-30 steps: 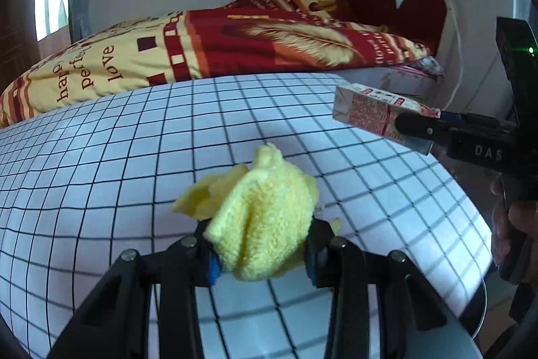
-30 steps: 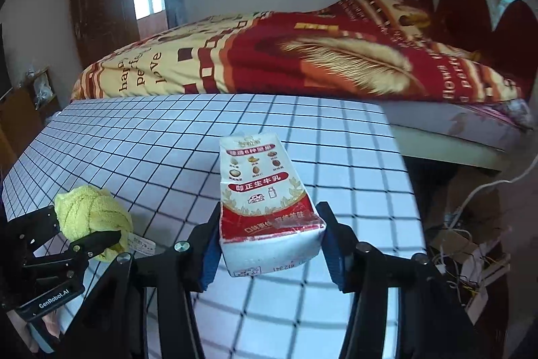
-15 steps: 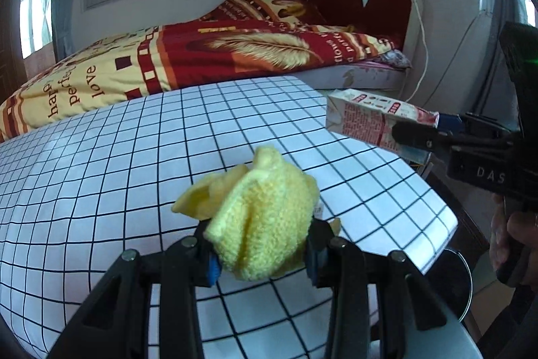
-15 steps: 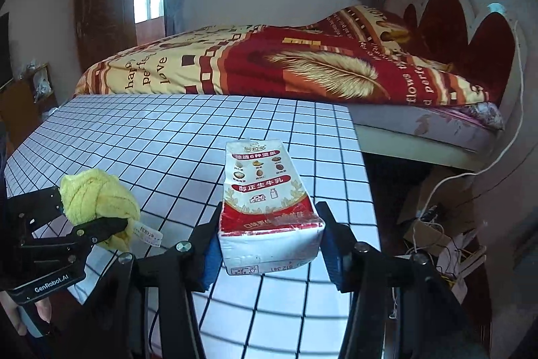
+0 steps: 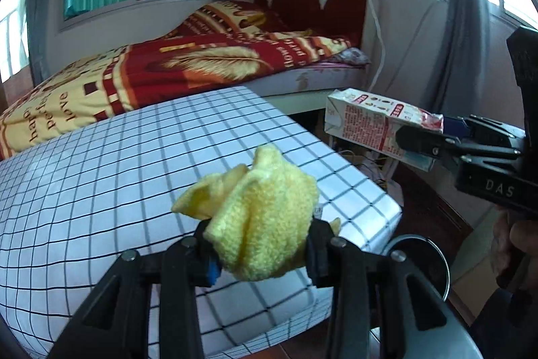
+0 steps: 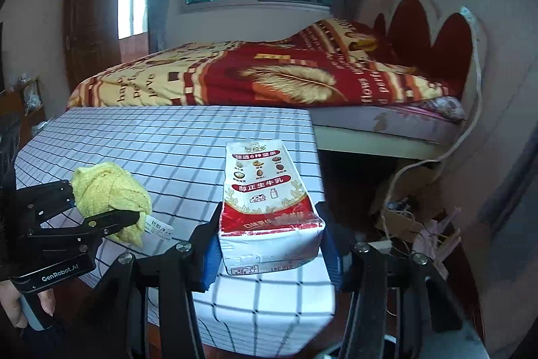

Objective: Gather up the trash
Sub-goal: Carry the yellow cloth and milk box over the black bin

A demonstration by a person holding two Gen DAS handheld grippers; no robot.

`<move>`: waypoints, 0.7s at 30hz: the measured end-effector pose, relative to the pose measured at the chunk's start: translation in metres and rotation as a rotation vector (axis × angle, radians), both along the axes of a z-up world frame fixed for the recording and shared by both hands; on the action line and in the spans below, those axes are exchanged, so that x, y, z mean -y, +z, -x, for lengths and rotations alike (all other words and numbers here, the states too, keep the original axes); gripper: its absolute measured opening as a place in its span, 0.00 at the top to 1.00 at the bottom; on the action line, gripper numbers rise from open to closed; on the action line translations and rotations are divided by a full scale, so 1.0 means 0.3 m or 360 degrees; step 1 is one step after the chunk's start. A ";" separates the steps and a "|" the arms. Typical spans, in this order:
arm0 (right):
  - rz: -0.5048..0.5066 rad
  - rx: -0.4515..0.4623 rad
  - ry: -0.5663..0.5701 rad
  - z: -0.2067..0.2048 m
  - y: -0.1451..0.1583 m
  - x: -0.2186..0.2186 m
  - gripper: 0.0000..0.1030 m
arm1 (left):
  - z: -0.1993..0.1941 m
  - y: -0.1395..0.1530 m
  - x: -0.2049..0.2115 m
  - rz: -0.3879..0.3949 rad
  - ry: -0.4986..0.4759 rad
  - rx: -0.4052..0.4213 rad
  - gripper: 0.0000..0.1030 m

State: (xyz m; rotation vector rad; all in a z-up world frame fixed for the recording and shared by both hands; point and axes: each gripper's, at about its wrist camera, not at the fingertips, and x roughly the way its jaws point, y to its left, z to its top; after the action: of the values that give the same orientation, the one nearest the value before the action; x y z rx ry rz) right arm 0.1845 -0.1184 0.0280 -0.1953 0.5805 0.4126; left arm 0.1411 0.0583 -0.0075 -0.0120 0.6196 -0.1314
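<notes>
Both tongs shifted toward table corner (image 5: 386, 207) | left tongs (image 5: 262, 249) clamp yellow cloth (image 5: 262, 224) | right tongs (image 6: 269, 241) grip carton (image 6: 265, 207), apparently milk

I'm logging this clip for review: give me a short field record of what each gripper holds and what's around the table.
left gripper: shut on yellow cloth, held above the table
right gripper: shut on milk carton, carton lying lengthwise between the pads
table: white cover with black grid lines
cloth tag: white label hanging from the cloth
behind table: bed with red and yellow blanket
floor by table corner: round metal rim, partly hidden; contents cannot be told
</notes>
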 end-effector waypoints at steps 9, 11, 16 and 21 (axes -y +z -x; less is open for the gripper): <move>-0.0017 0.0003 -0.0154 0.090 0.003 0.190 0.49 | 0.030 0.019 0.148 -0.0006 -0.0157 0.0018 0.62; -0.0024 0.0004 -0.0183 0.106 0.003 0.224 0.49 | 0.031 0.019 0.177 -0.0007 -0.0186 0.0017 0.62; -0.0034 -0.0002 -0.0264 0.144 -0.003 0.311 0.49 | 0.035 0.019 0.237 -0.0005 -0.0246 0.0014 0.62; -0.0038 0.0001 -0.0338 0.187 -0.007 0.394 0.49 | 0.039 0.020 0.299 0.0000 -0.0312 0.0020 0.62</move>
State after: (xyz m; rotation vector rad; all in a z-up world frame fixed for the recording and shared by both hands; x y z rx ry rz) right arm 0.1285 -0.2365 0.0259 -0.1092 0.5886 0.2137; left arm 0.1295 -0.0315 -0.0015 0.0497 0.6077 -0.3210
